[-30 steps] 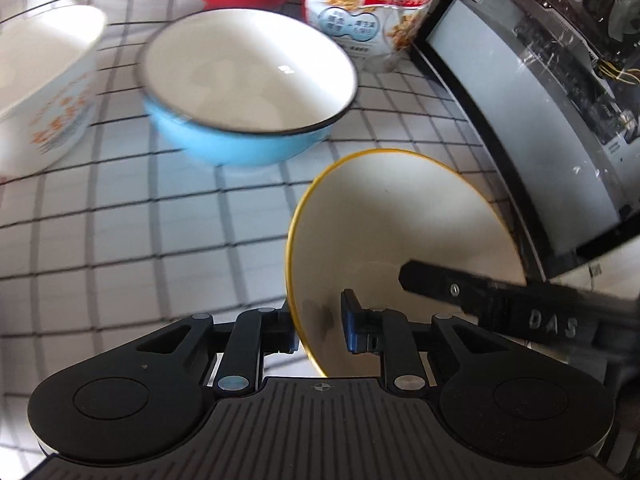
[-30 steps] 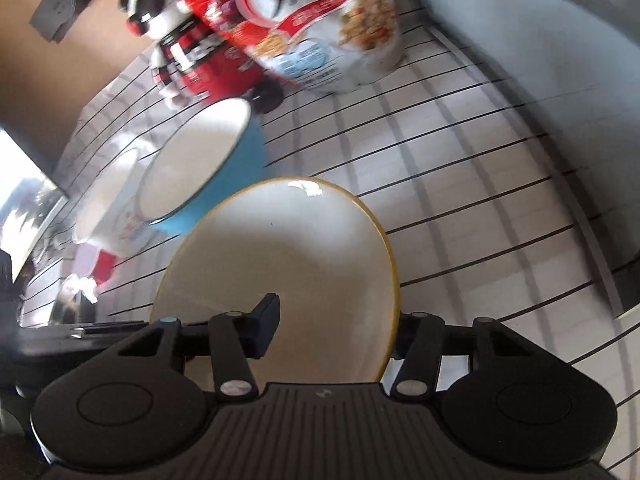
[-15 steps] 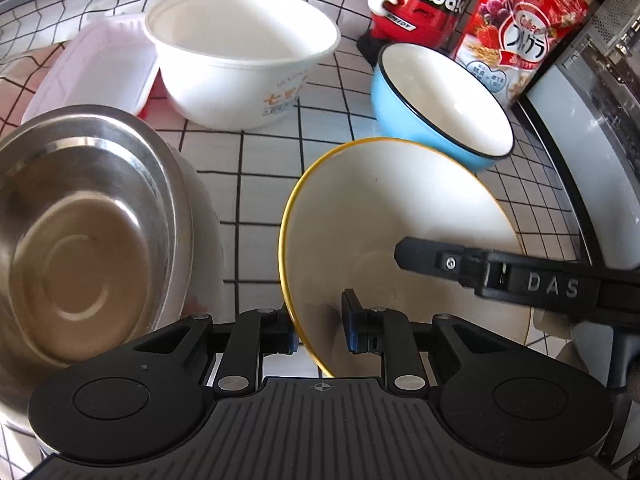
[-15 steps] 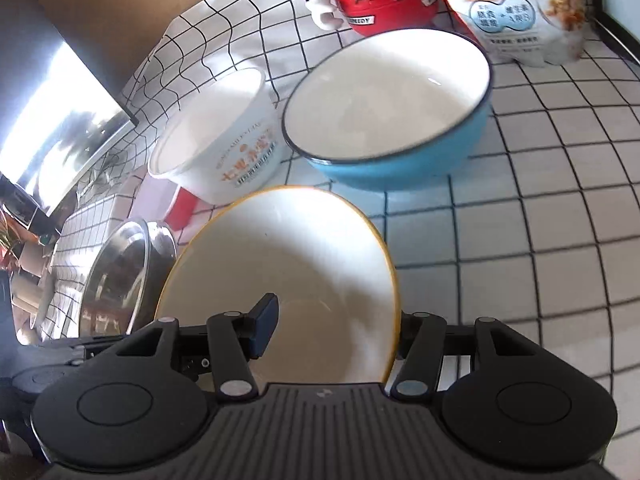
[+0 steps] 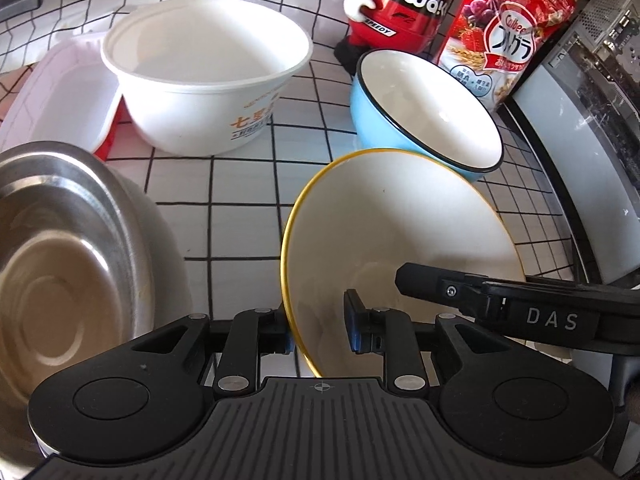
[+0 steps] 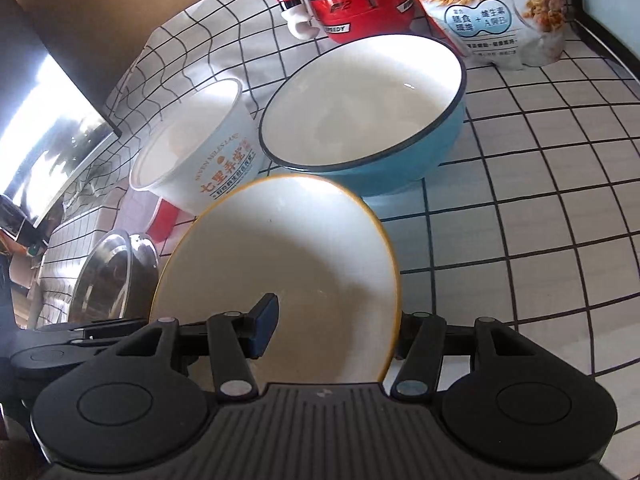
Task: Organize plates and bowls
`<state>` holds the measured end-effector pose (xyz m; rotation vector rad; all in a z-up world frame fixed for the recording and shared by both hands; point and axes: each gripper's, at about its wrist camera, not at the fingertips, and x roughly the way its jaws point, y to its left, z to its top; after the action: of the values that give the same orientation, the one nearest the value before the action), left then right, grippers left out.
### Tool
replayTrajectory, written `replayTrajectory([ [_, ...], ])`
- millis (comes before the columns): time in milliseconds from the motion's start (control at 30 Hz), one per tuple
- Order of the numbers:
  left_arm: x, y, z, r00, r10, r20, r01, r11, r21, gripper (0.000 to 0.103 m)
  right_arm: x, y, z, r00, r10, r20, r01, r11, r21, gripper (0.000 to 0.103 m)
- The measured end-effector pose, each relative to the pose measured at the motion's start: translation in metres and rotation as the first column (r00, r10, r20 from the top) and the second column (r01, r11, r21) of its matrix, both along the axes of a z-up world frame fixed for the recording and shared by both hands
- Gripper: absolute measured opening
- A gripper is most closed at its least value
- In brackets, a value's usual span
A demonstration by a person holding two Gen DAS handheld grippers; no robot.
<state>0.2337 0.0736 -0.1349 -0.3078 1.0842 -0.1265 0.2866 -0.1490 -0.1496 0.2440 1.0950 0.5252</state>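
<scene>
Yellow-rimmed bowl (image 5: 400,236) hanging tilted over checked cloth (image 5: 240,184), near blue bowl (image 5: 424,108). Left gripper (image 5: 318,320) and right gripper (image 6: 332,324) both clamping opposite rims. Probably glazed ceramic: rigid, slippery, breakable; rim being best hold.

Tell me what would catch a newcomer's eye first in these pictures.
First, the yellow-rimmed bowl, front and centre, its rim gripped on opposite sides by the left claw and right claw. Just behind it sits the blue bowl; a steel bowl is to its left. At the back stand a red figurine and cereal bag.
</scene>
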Motion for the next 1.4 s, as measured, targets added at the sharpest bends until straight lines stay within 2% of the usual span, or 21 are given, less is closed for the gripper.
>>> replayTrajectory([
  [167,0.005,-0.003,-0.001,1.000,-0.026,0.013,0.026,1.000,0.000,0.026,0.002,-0.004,0.000,1.000,-0.025,0.002,0.025,1.000,-0.012,0.055],
  [433,0.002,0.001,0.001,1.000,-0.011,0.005,0.011,1.000,-0.026,0.024,-0.002,-0.007,0.004,0.999,-0.030,0.011,0.030,0.999,-0.013,0.055],
  [667,-0.009,0.006,0.010,1.000,-0.002,0.001,0.002,0.999,-0.045,0.024,-0.012,-0.011,0.018,0.998,-0.020,0.057,0.022,0.999,-0.034,0.059],
  [1100,-0.006,-0.003,0.021,1.000,-0.002,0.018,0.002,1.000,0.023,0.029,-0.012,-0.007,0.020,0.997,-0.017,0.070,0.020,0.999,-0.037,0.061],
  [1400,-0.008,-0.003,0.018,1.000,-0.005,0.008,0.005,1.000,0.027,0.029,-0.019,-0.009,0.018,0.998,-0.021,0.061,0.023,0.999,-0.030,0.061],
])
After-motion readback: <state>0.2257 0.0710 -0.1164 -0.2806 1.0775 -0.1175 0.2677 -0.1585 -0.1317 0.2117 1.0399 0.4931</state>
